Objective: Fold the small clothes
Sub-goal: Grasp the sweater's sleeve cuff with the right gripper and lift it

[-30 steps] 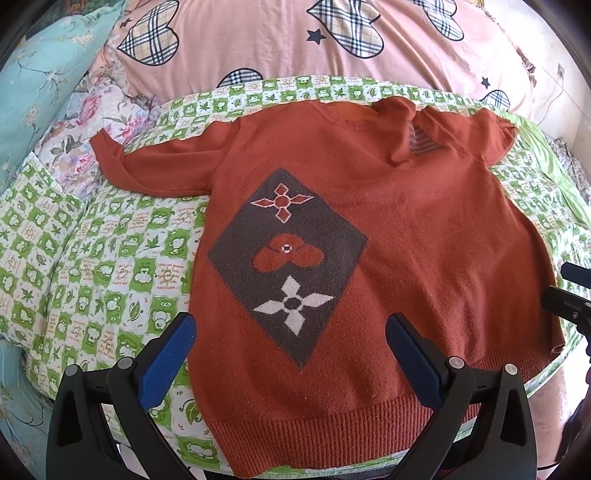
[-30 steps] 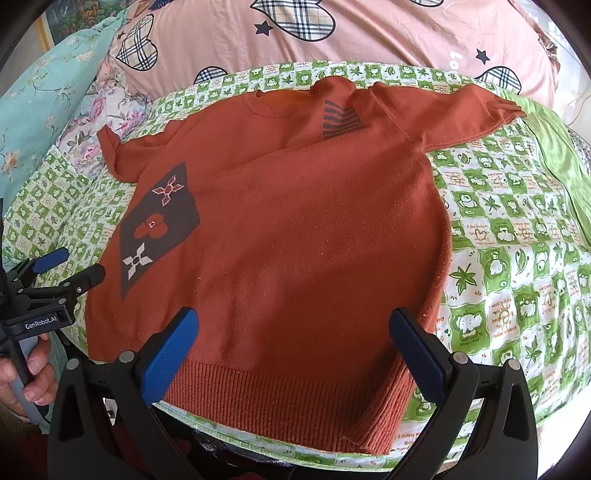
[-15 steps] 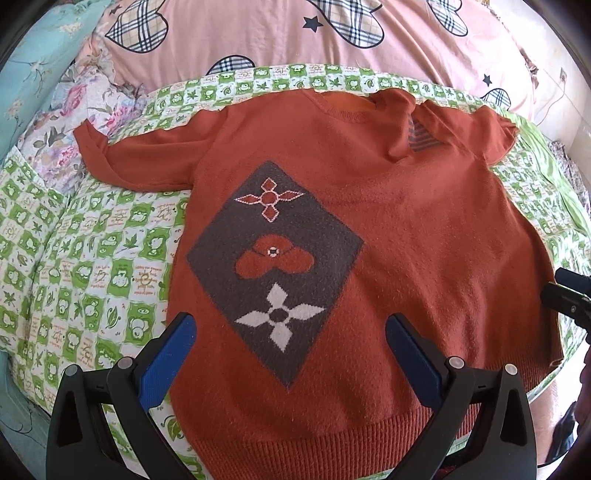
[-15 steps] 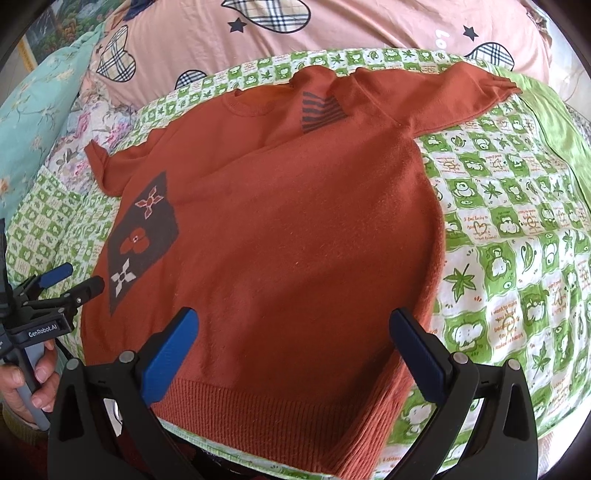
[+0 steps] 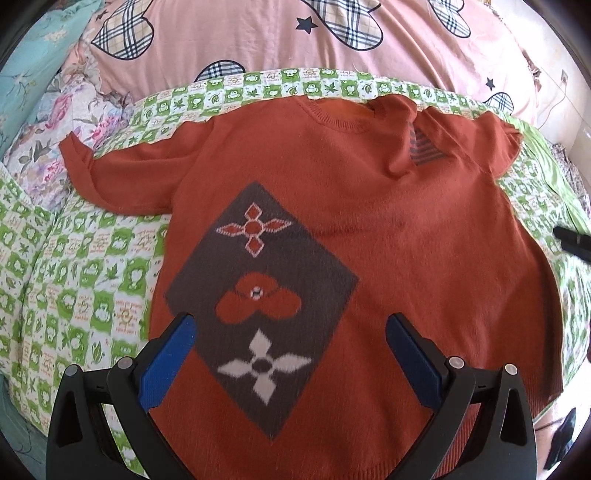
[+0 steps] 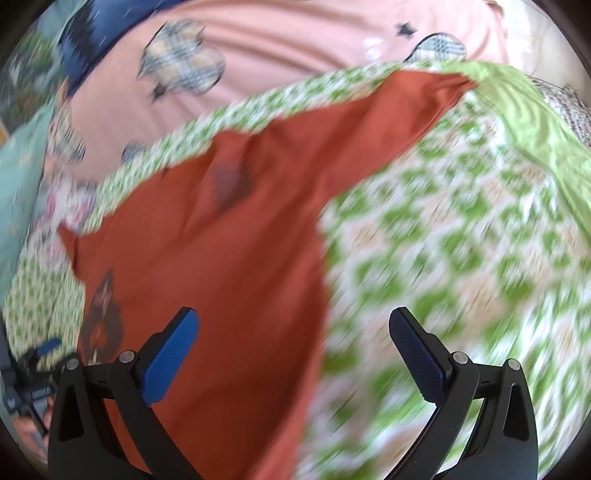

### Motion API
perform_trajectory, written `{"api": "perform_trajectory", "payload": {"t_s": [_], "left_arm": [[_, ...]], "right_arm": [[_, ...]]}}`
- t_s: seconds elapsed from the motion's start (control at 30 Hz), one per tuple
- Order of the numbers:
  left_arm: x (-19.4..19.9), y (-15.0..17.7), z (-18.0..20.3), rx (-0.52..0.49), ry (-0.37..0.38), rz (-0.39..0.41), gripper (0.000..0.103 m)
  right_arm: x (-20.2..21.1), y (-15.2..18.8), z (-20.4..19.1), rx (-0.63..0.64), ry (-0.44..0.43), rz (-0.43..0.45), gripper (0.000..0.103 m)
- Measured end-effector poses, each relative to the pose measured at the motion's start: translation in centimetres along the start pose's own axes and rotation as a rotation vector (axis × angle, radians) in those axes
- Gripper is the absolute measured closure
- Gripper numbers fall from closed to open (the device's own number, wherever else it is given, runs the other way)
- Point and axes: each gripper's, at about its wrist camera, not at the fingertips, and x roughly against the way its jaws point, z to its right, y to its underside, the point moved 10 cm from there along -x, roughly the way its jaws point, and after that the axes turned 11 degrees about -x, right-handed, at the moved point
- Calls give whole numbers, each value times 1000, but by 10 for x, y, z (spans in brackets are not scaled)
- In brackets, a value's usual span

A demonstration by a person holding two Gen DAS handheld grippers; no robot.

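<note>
Orange sweater [image 5: 406,258] spread flat, front up, on a green checked quilt [image 5: 81,288] over a bed, sleeves out to each side. Left gripper [image 5: 288,350] spread wide above the grey diamond patch [image 5: 258,302] (holding nothing). Right gripper [image 6: 293,347] likewise spread, over the sweater's right edge; that view heavily blurred.

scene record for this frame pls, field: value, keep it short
garment: orange-red knitted sweater with a grey diamond flower panel, spread flat, front up, not yet folded
sleeves: both spread outward
surface: green-and-white checked quilt on a bed
behind: pink bedding with plaid hearts
left gripper: open, over the sweater's lower front, holding nothing
right gripper: open, over the sweater's side edge, holding nothing
right wrist view: motion-blurred, fine detail unreadable
</note>
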Motion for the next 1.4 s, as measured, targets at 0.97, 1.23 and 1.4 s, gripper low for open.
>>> {"api": "perform_trajectory", "payload": {"t_s": [0.97, 1.23, 1.4], "left_arm": [[-103, -70, 32, -23, 42, -98, 1], [-86, -70, 25, 15, 82, -40, 1], [-75, -66, 2, 62, 83, -12, 1]], "right_arm": [[-115, -336, 154, -232, 89, 251, 95], [-106, -219, -4, -9, -130, 80, 95], [-118, -115, -122, 83, -305, -85, 95]]}}
